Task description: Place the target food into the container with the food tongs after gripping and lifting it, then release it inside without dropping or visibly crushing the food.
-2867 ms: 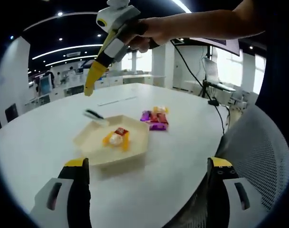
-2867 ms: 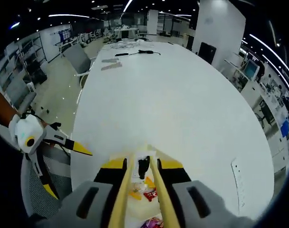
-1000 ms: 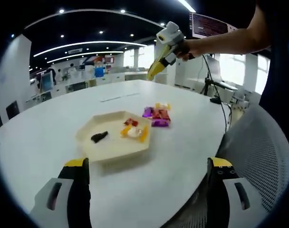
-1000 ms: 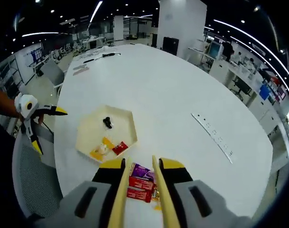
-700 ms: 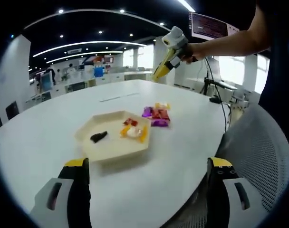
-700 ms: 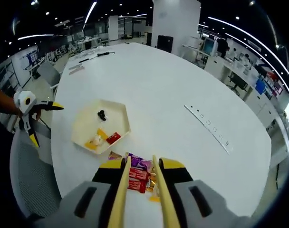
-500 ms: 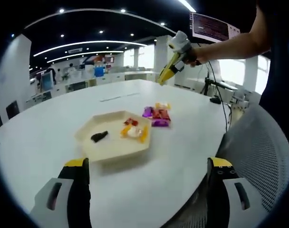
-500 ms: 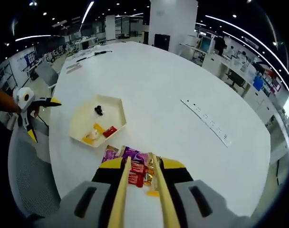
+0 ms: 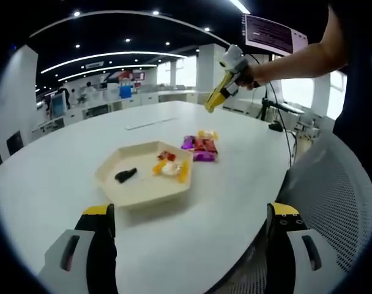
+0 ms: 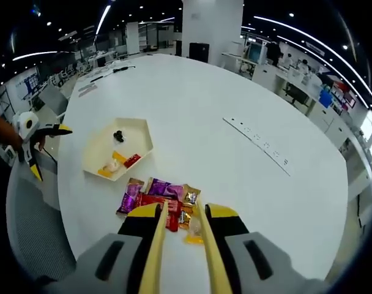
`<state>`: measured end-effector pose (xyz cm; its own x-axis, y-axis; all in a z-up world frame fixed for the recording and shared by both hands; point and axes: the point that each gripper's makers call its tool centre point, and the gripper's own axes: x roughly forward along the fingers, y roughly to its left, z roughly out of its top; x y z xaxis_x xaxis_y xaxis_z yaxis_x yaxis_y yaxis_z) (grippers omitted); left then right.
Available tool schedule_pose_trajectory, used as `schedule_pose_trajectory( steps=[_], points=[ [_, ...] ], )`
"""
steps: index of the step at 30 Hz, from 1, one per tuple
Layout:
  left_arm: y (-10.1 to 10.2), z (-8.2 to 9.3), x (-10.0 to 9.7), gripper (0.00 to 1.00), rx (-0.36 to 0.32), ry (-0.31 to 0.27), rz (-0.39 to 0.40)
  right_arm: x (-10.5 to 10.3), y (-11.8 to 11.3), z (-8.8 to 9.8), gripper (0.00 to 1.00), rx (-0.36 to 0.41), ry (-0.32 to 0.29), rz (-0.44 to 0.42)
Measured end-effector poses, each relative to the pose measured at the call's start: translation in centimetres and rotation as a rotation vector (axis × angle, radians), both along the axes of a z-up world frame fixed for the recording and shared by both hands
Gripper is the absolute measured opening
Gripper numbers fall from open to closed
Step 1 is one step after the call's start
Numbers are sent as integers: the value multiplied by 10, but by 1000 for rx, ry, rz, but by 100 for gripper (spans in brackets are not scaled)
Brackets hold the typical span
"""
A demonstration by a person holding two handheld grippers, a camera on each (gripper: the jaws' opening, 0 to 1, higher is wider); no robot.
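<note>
Overhead, right gripper (image 10: 178,211) clamped on tongs (image 10: 177,245) above snack packets (image 10: 158,199); left gripper (image 9: 189,211) fingers apart.

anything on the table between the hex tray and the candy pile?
No. In the right gripper view the tray and the candy pile sit apart, with bare white table between them. The left gripper view shows the same gap.

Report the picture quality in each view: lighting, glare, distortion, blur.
Left gripper view: even ceiling light, soft shadow under the tray, window glare behind the right gripper, table edge bowed by the fisheye. Right gripper view: sharp in the centre on the wrappers, ceiling strips curved, the left gripper stretched near the edge.
</note>
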<state>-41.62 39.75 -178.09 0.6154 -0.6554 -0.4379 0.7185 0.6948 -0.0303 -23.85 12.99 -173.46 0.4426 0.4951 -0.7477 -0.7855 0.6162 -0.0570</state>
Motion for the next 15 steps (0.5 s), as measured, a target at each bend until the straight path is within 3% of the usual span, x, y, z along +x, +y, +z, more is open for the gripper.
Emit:
schedule_pose_trajectory(
  steps=[15],
  points=[
    [2,4,2,99,-5,-16,15,5,0,-23,27,-2,18,-13]
  ],
)
